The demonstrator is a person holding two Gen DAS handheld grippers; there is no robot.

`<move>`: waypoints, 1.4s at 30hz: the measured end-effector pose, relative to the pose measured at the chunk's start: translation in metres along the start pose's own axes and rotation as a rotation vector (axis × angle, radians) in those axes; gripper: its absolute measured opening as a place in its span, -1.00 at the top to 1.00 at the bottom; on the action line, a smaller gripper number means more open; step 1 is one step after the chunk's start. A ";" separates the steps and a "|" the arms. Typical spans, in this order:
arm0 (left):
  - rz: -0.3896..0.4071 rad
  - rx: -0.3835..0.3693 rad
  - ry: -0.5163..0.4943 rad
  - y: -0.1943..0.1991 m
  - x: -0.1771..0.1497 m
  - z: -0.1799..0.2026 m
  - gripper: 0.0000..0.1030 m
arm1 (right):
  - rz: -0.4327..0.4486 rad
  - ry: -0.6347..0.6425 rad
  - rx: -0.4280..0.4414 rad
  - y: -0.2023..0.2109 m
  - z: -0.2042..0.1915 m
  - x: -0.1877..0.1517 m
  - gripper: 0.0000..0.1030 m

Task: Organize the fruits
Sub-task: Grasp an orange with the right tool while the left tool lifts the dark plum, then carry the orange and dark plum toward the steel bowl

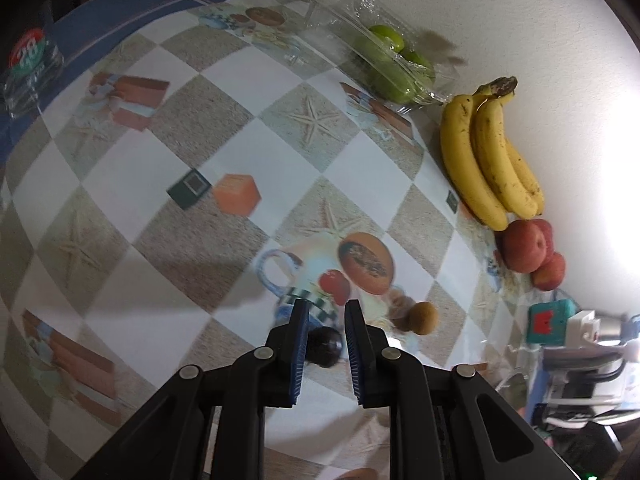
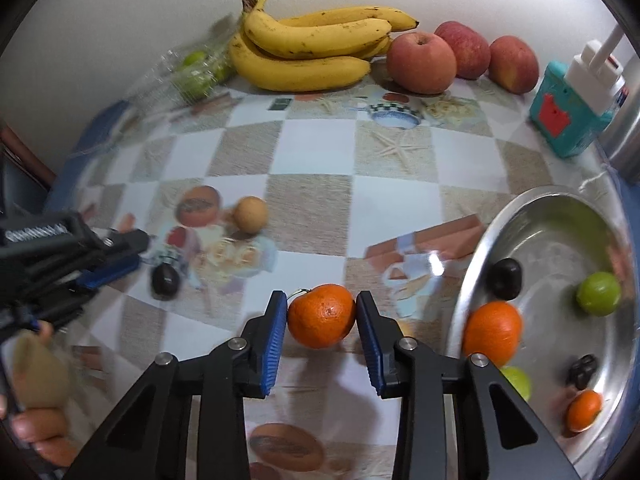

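Fruit-sorting: your right gripper (image 2: 322, 316) clamps its blue pads on a round orange tangerine (image 2: 322, 315) beside the steel bowl (image 2: 480, 248); your left gripper (image 1: 326, 316), nearly closed, straddles a dark round plum (image 1: 325, 346).

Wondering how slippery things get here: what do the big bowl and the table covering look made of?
The bowl looks like polished metal, probably stainless steel: silvery, mirror-like glare. The table covering looks like glossy printed plastic, perhaps vinyl or oilcloth: checkered picture print with soft sheen.
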State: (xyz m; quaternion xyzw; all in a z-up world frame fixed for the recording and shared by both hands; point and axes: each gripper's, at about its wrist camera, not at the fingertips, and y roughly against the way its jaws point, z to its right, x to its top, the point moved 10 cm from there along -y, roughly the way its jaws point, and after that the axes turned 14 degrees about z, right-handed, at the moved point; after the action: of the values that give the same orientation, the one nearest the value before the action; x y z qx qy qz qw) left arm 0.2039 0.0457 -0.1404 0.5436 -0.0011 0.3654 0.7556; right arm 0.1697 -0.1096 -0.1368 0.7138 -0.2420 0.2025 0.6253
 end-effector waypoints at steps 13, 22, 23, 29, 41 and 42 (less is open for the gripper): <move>-0.046 0.053 -0.209 -0.011 -0.017 0.006 0.10 | 0.015 -0.006 0.029 0.018 -0.015 0.006 0.29; -0.079 0.075 -0.305 -0.022 -0.029 0.011 0.10 | 0.009 -0.017 0.037 0.023 -0.016 0.004 0.29; -0.079 0.076 -0.309 -0.023 -0.030 0.012 0.10 | 0.009 -0.018 0.036 0.024 -0.017 0.004 0.29; -0.066 0.061 -0.314 -0.017 -0.030 0.014 0.46 | 0.019 -0.026 0.043 0.030 -0.018 0.005 0.29; -0.025 0.021 -0.304 0.010 -0.020 0.025 0.47 | 0.051 -0.065 0.070 0.052 -0.013 0.008 0.29; -0.021 0.018 -0.307 0.013 -0.020 0.028 0.47 | 0.052 -0.072 0.071 0.054 -0.010 0.008 0.29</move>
State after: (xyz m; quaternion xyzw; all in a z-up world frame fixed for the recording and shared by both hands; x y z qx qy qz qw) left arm 0.1929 0.0138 -0.1267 0.5998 -0.1076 0.2700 0.7455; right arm 0.1438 -0.1055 -0.0883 0.7357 -0.2753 0.2013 0.5852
